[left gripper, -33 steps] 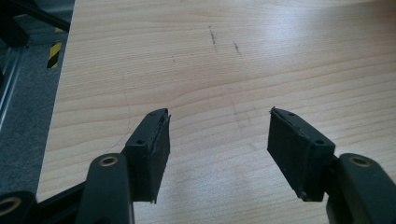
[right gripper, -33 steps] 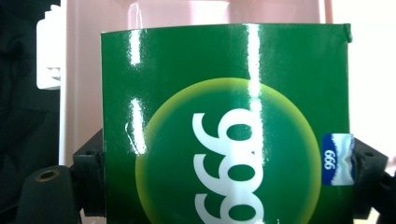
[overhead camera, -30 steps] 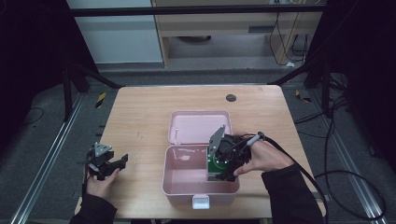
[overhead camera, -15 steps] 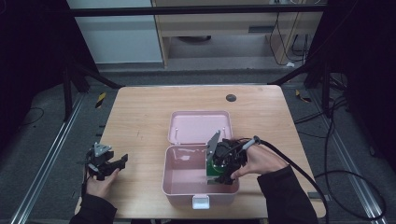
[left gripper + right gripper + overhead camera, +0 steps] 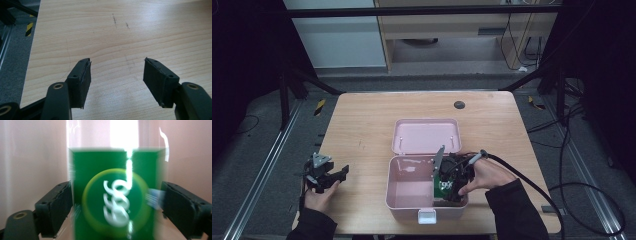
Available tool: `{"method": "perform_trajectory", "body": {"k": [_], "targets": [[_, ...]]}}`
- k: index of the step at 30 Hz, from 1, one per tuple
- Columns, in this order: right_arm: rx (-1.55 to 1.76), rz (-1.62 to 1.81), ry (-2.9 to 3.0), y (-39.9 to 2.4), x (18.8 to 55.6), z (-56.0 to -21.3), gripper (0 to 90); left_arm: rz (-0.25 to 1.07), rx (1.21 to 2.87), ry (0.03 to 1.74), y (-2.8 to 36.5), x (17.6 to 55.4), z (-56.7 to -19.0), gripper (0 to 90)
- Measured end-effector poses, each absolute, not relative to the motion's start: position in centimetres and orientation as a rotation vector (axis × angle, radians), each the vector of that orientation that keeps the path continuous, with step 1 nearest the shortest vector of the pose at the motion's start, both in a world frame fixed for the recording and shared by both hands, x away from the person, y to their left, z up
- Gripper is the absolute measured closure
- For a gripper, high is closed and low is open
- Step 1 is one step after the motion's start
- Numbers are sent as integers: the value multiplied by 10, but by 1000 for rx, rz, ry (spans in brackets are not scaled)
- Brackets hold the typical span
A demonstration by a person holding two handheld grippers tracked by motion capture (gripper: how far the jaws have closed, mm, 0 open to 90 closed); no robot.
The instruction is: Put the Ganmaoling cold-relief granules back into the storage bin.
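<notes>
A pink plastic box (image 5: 409, 187) stands open at the table's front middle, its lid (image 5: 427, 136) lying flat behind it. My right gripper (image 5: 451, 192) reaches down into the box's right end around a green carton (image 5: 444, 186) with a round yellow-ringed logo. In the right gripper view the carton (image 5: 100, 165) stands blurred between the jaws of my right gripper (image 5: 117, 205). They have just been opening, and the right pad (image 5: 180, 207) stands clear of the carton. My left gripper (image 5: 341, 177) rests open over bare wood at the front left, nothing between its jaws (image 5: 116, 75).
A dark round cable hole (image 5: 459, 104) sits at the table's (image 5: 362, 130) far edge. The right gripper's black cable (image 5: 532, 185) trails off to the right. Metal frame rails and loose cables run along the floor on both sides.
My right hand has sunk lower into the pink box with the green carton, and its jaws have spread. My left gripper has kept still.
</notes>
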State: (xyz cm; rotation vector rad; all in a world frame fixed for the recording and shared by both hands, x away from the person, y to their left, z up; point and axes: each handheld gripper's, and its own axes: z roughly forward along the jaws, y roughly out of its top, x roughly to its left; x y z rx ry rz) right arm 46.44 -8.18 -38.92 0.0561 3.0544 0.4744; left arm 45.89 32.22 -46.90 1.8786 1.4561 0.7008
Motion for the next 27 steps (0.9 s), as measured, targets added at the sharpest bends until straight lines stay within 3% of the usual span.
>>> {"method": "perform_trajectory", "body": {"k": [11, 17, 27], "targets": [[170, 740, 2882, -106, 462, -355, 131, 695, 1880, 1458, 322, 459, -469, 384], [422, 906, 2642, -144, 467, -334, 94, 691, 1876, 1457, 322, 459, -469, 387], [723, 1049, 2397, -195, 470, -344, 47, 679, 1868, 1459, 322, 458, -470, 409]]}}
